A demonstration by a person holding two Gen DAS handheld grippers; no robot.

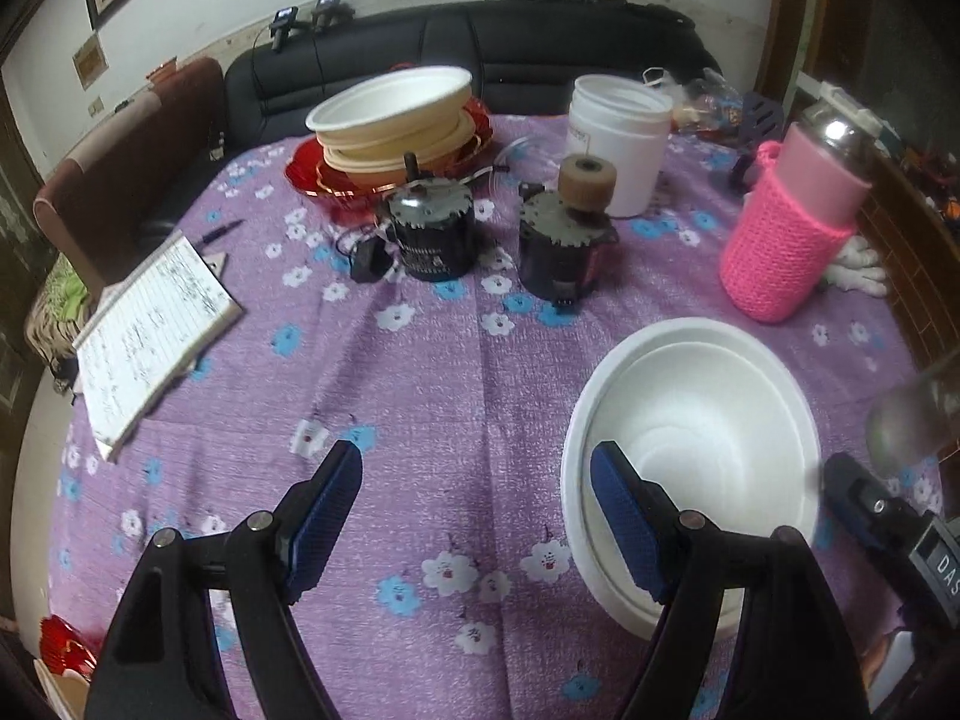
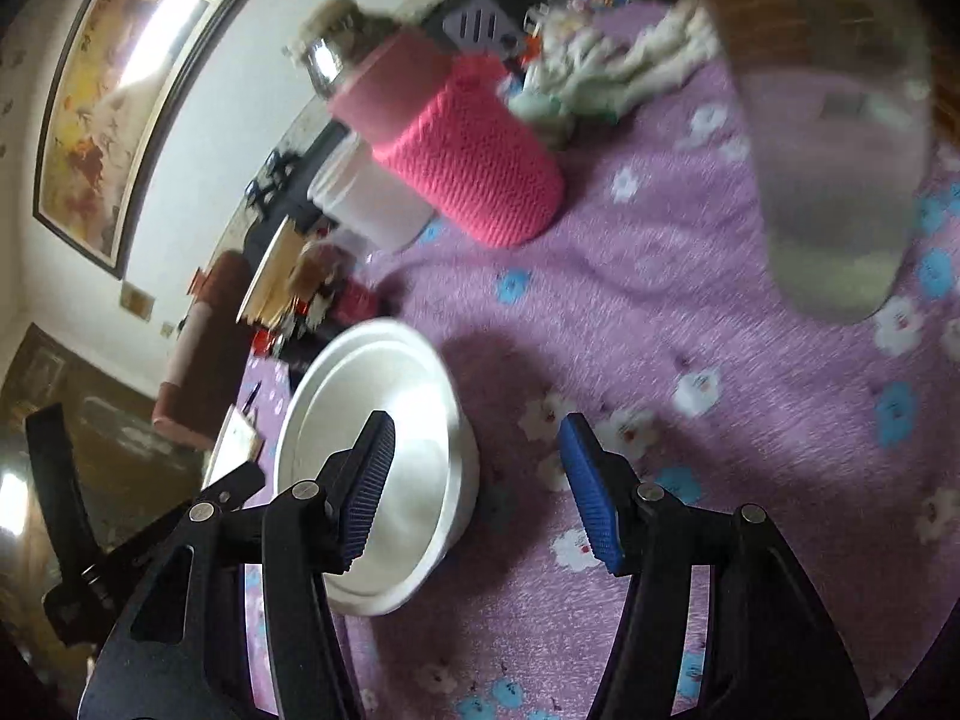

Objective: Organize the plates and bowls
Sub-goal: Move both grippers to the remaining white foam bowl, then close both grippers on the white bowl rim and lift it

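- While both claws hang wide open holding nothing, the white foam bowl [image 1: 696, 450] sits on the purple flowered tablecloth [image 1: 420, 396], near side, right of centre.
- Left gripper [image 1: 480, 516] has its right pad over the bowl's rim.
- Right gripper [image 2: 477, 492] hovers just beside it.
- Stack of cream bowls on red plates [image 1: 396, 126] sits at the far end.
- Pink knitted-sleeve flask [image 1: 792, 228] stands behind.

Blurred glass jar [image 2: 840, 180] at edge

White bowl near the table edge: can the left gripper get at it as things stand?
Probably yes. The left gripper is open and empty, its right finger already over the white bowl rim; nothing sits between them on the purple tablecloth.
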